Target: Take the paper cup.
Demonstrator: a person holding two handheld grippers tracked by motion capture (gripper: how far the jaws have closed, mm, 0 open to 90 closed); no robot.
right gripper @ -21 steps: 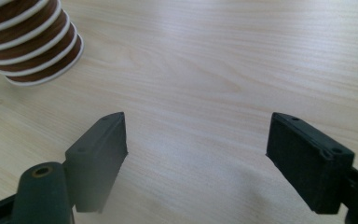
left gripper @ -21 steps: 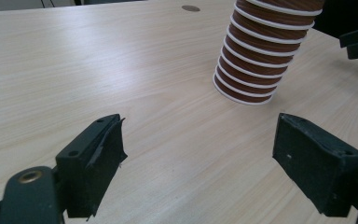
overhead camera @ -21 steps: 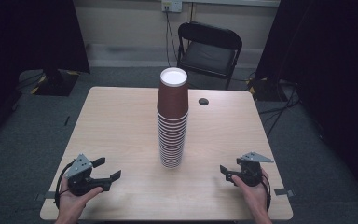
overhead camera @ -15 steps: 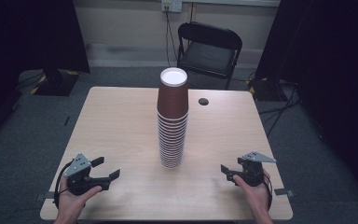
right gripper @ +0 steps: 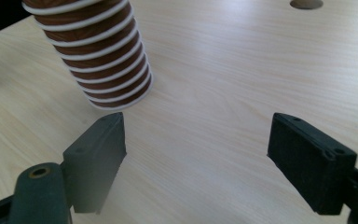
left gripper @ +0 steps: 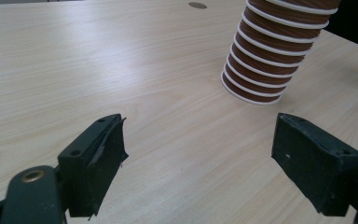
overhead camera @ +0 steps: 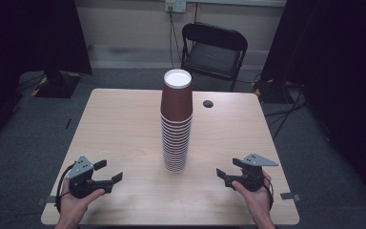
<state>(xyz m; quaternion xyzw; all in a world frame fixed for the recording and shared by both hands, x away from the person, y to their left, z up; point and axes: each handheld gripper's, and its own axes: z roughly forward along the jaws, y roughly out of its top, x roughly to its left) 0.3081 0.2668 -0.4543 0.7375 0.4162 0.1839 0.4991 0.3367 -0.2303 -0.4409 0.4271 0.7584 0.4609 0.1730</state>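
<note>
A pale wooden counter [overhead camera: 124,124] takes up the middle of the high view, with grey carpet around it and a black folding chair [overhead camera: 213,50] standing beyond its far edge. At the centre of the counter stands a tall stack of brown paper cups [overhead camera: 176,125], nested upside down, white rims banding its lower half and a white base at the top. A small dark round hole [overhead camera: 208,103] sits in the counter just right of the stack's top, toward the far edge. Near the front left corner a hand holds the left tool [overhead camera: 107,171], released, its jaws wide apart over bare wood and aimed toward the stack. Near the front right corner the right tool [overhead camera: 228,171] is likewise released, gripping nothing, well apart from the cups.
</note>
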